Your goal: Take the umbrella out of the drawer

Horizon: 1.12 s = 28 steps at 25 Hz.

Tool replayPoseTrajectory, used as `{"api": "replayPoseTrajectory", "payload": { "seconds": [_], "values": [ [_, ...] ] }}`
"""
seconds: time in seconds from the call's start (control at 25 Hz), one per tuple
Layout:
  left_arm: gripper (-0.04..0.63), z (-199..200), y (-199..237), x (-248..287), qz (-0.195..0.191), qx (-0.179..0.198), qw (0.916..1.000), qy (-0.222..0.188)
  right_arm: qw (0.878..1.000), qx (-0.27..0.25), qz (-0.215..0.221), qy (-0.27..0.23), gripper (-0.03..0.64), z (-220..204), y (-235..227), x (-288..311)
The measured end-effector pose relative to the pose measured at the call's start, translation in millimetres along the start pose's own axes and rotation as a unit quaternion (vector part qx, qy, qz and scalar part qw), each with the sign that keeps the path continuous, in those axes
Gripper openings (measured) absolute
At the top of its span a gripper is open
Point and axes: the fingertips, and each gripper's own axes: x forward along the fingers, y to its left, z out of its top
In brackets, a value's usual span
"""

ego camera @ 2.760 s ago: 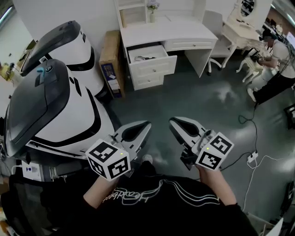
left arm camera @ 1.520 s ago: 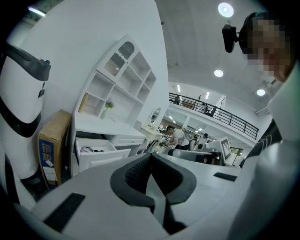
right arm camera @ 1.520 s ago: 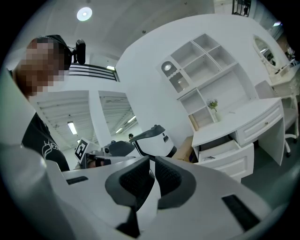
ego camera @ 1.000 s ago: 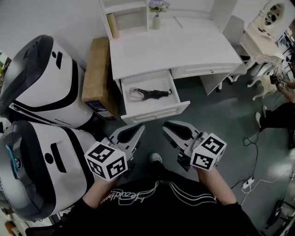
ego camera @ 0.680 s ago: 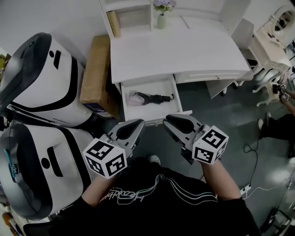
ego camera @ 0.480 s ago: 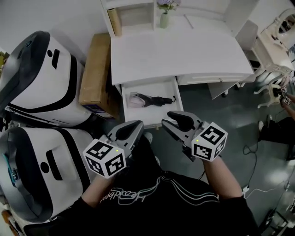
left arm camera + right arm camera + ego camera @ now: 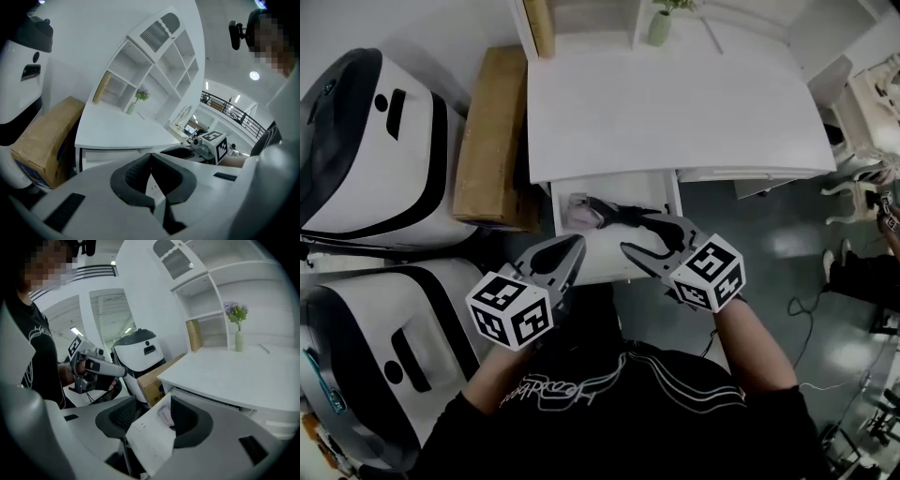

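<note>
While drawer [image 7: 598, 251] gapes, white desk [image 7: 666, 103], grey floor [image 7: 769, 236]

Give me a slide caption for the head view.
Right gripper, jaws just opened with nothing held, hovers over the umbrella in the open drawer.

Your count: mostly singles, two pairs.
You have one umbrella [image 7: 623, 212], one open drawer [image 7: 602, 267], one desk [image 7: 666, 112], one cardboard box [image 7: 492, 131], one vase [image 7: 660, 28], two white-and-black machines [image 7: 370, 141] [image 7: 384, 347], and two grippers: left gripper [image 7: 575, 244], right gripper [image 7: 645, 236].
</note>
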Motion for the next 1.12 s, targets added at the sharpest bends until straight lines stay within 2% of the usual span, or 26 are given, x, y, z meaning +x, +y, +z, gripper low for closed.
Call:
{"api": "replayPoseTrajectory", "payload": {
  "seconds": [0.2, 0.36, 0.52, 0.68, 0.84, 0.96, 1.12],
  "values": [
    [0.020, 7.5, 40.5, 19.4, 0.011, -0.017, 0.9997, 0.017, 0.996, -0.040, 0.006, 0.077, 0.224, -20.8, -37.1, 51.8],
    [0.020, 9.3, 69.8, 31.2, 0.020, -0.032, 0.9989, 0.026, 0.985, -0.091, 0.014, 0.146, 0.225, -47.6, -59.4, 90.8],
    [0.020, 9.2, 91.6, 40.1, 0.026, -0.040, 0.9983, 0.033, 0.963, -0.167, 0.016, 0.210, 0.225, -74.7, -81.5, 122.0],
    [0.020, 7.0, 109.8, 42.9, 0.034, -0.051, 0.9974, 0.039, 0.940, -0.210, 0.021, 0.270, 0.225, -109.8, -100.6, 148.7],
    [0.020, 1.5, 126.7, 42.9, 0.044, -0.062, 0.9961, 0.045, 0.909, -0.255, 0.023, 0.328, 0.229, -148.6, -119.1, 170.7],
    [0.020, -2.1, 136.7, 44.0, 0.050, -0.069, 0.9951, 0.049, 0.890, -0.285, 0.015, 0.355, 0.229, -168.4, -133.4, 181.3],
    [0.020, -6.6, 145.2, 47.5, 0.055, -0.077, 0.9941, 0.053, 0.883, -0.291, 0.019, 0.368, 0.232, -179.9, -141.0, 191.7]
  ]
}}
